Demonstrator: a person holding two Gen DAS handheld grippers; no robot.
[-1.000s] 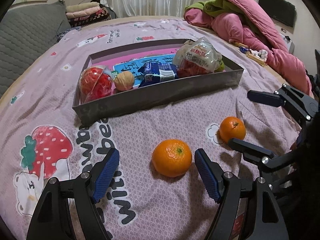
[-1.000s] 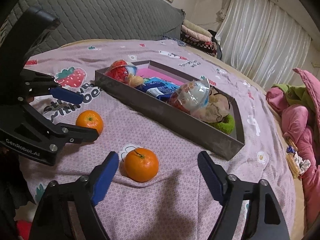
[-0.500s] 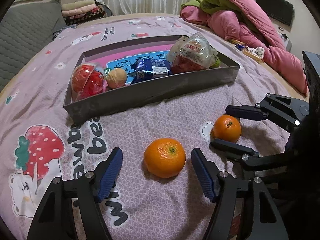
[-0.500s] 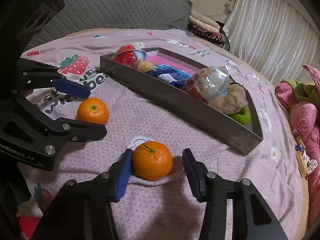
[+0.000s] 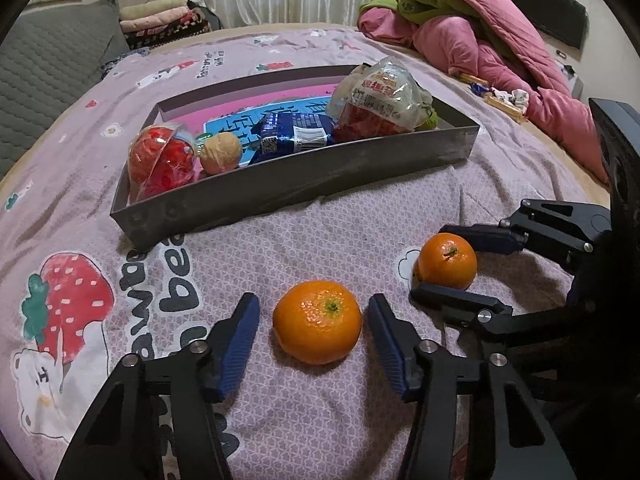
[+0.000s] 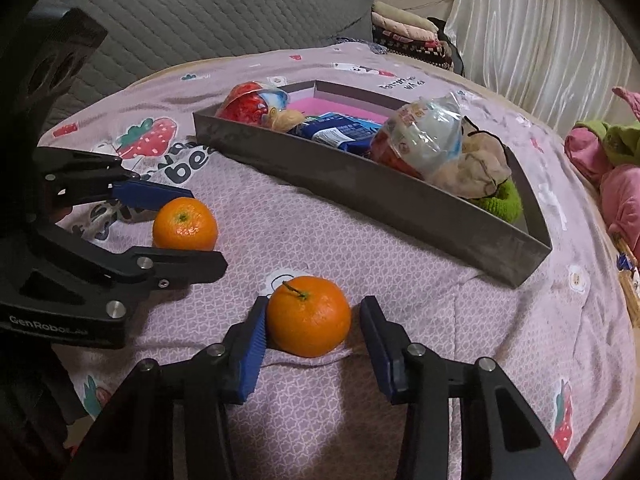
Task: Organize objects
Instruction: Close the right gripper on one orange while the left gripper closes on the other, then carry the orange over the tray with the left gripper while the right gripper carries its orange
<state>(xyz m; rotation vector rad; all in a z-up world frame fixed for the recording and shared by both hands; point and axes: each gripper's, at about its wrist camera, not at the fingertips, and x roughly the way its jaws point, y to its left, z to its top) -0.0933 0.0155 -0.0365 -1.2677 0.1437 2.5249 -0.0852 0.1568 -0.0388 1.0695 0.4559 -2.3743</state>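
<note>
A: Both grippers have just been closing, each with an orange between its jaws on the bedspread (image 5: 320, 240), in front of the tray (image 5: 280, 196). The left gripper (image 5: 312, 320) is half closed, with small gaps either side of its orange (image 5: 317, 321).

B: The right gripper (image 6: 312, 332) is narrower; one pad (image 6: 256, 344) touches its orange (image 6: 308, 315), the other stands just off. Each should probably squeeze evenly across the middle so the fruit doesn't roll, then lift clear of the tray wall.

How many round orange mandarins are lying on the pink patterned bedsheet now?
2. One round orange mandarin lies between the left claw pads. The other mandarin lies between the right claw pads. The grey tray shows none, though its packets may hide some.
</note>
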